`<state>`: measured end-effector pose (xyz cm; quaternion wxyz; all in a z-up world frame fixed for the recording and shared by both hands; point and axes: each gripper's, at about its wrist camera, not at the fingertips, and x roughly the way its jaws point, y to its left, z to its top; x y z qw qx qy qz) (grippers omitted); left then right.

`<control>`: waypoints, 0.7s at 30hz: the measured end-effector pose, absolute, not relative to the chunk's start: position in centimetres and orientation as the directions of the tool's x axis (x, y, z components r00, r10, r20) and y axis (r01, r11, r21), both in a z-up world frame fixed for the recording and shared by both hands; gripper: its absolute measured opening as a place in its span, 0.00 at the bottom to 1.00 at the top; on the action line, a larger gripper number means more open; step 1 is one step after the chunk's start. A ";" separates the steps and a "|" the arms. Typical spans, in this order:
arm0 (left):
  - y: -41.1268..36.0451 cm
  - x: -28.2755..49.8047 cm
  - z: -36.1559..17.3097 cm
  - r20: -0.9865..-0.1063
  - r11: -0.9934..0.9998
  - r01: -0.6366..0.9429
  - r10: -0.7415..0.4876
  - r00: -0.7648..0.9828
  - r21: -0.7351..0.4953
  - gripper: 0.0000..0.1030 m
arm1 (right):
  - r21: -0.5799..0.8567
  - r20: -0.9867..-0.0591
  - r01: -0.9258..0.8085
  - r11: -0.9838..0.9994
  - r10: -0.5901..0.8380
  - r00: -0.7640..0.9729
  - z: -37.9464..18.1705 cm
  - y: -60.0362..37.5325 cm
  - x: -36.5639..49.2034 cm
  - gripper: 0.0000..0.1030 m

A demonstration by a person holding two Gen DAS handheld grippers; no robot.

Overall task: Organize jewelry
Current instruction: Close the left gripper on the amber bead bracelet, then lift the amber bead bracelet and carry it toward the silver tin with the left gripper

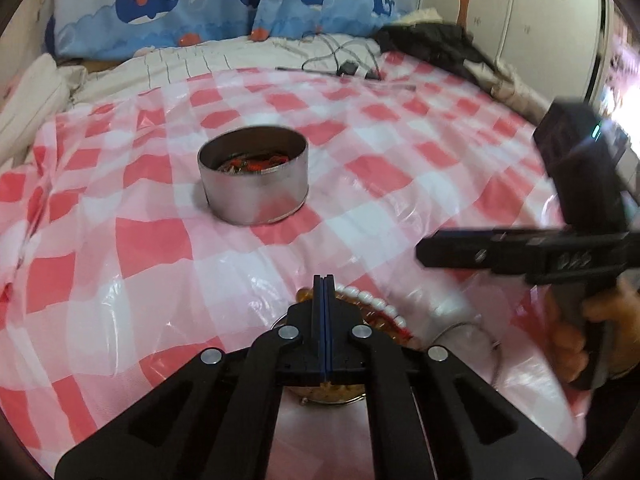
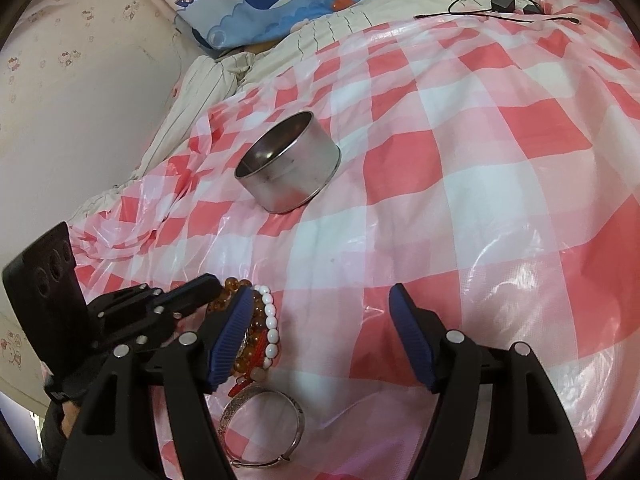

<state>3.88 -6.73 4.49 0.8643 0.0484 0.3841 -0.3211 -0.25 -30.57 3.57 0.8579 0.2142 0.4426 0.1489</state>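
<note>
Left tool (image 1: pixel 324 280): lower centre of the left view, its 2 fingers pressed together with nothing seen between them, tips over the bead pile; in the right view it enters from the lower left.
Right tool (image 2: pixel 322 312): bottom of the right view, fingers spread wide, holding nothing; in the left view it sits blurred at the right edge.
Tin (image 1: pixel 254 174): round metal, open, centre of the left view, well apart from the pile; red and dark pieces lie inside.
White beads (image 2: pixel 271 326): curved string in the lower left of the right view, touching the amber beads (image 2: pixel 232 286).
Red cord (image 2: pixel 260 344): among the beads, partly hidden.
Bangle (image 2: pixel 262 428): silver, bottom of the right view, just below the pile.
Cloth (image 2: pixel 460 200): red and white check plastic, spread over the bed.
Pillows (image 1: pixel 152 12): whale print, top of the left view.
Cables (image 2: pixel 500 0): upper right of the right view.
</note>
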 end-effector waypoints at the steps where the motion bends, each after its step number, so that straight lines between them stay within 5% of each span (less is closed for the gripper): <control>1: -6.7 3.9 4.9 -0.684 0.790 0.585 -0.529 0.502 -0.183 0.00 | 0.500 -0.695 -0.065 0.864 0.444 0.566 3.6 -30.7 -0.3 0.66; 6: -5.9 4.9 5.8 -0.677 0.786 0.573 -0.553 0.486 -0.231 0.01 | 0.498 -0.698 -0.066 0.864 0.445 0.560 3.5 -30.6 -0.2 0.66; 8: -6.3 4.9 5.3 -0.692 0.792 0.572 -0.535 0.484 -0.212 0.14 | 0.497 -0.700 -0.069 0.865 0.447 0.557 3.5 -30.4 -0.2 0.66; 10: -7.4 4.5 4.8 -0.706 0.804 0.573 -0.497 0.504 -0.157 0.55 | 0.497 -0.700 -0.072 0.865 0.449 0.555 3.5 -30.4 -0.2 0.66; 11: -8.0 4.1 4.6 -0.707 0.808 0.579 -0.471 0.527 -0.107 0.56 | 0.499 -0.700 -0.072 0.864 0.450 0.555 3.4 -30.4 -0.2 0.66; 14: -9.6 3.5 3.5 -0.737 0.799 0.601 -0.416 0.534 -0.015 0.51 | 0.502 -0.699 -0.072 0.862 0.453 0.553 3.4 -30.4 -0.1 0.66; 15: -9.8 3.5 3.2 -0.744 0.797 0.605 -0.406 0.530 -0.004 0.22 | 0.502 -0.699 -0.073 0.862 0.454 0.553 3.4 -30.4 -0.1 0.66; 16: -9.9 3.6 2.9 -0.759 0.799 0.601 -0.389 0.523 0.005 0.10 | 0.502 -0.699 -0.074 0.862 0.455 0.552 3.4 -30.4 -0.2 0.66; 21: -7.4 4.3 4.9 -0.699 0.804 0.571 -0.504 0.507 -0.165 0.10 | 0.502 -0.699 -0.073 0.862 0.454 0.553 3.4 -30.4 -0.2 0.66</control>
